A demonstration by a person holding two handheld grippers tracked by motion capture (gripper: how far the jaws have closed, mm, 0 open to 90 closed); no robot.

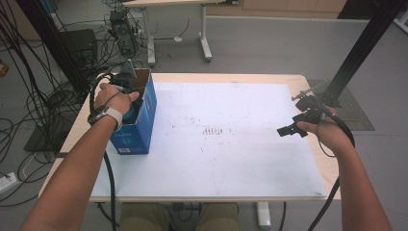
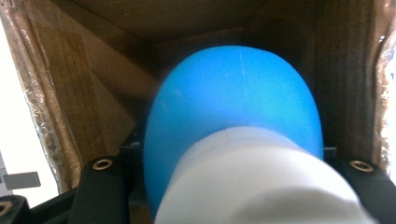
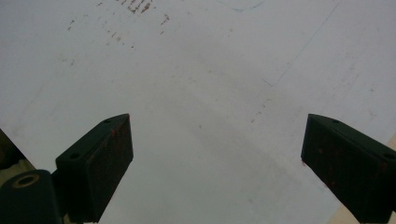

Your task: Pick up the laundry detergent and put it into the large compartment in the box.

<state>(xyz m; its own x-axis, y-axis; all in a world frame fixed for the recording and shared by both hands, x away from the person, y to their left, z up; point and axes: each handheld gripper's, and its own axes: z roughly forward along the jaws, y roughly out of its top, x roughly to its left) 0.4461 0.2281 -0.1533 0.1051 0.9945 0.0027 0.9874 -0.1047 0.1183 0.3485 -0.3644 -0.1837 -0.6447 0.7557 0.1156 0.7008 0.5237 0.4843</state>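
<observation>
The blue bottle [image 2: 233, 107] with its white cap [image 2: 261, 182] is sitting down inside the blue cardboard box [image 1: 144, 110], which is standing open-topped at the far left of the table [image 1: 308, 178]. In the left gripper view the bottle's rounded shoulder is facing the brown inner walls of the box, and the 2 black jaws of the left gripper [image 1: 126, 103] are clamping it low on each side, near the cap.

The bottle is looking like smooth, glossy moulded plastic, so it is probably light and fairly stiff, but slippery: the curved body is giving flat pads little to bite on. The ridged cap and the neck just below it are likely the surest place to take hold, since the shape narrows there and the shoulder stops a slide. How full it is cannot be told, so its weight is a guess. The box walls are leaving little room, so a straight lift is looking safer than a tilt.

The right gripper [image 1: 293, 127] is hovering over the white mat at the right side of the table, well apart from the box, its jaws standing wide open with nothing between them.
</observation>
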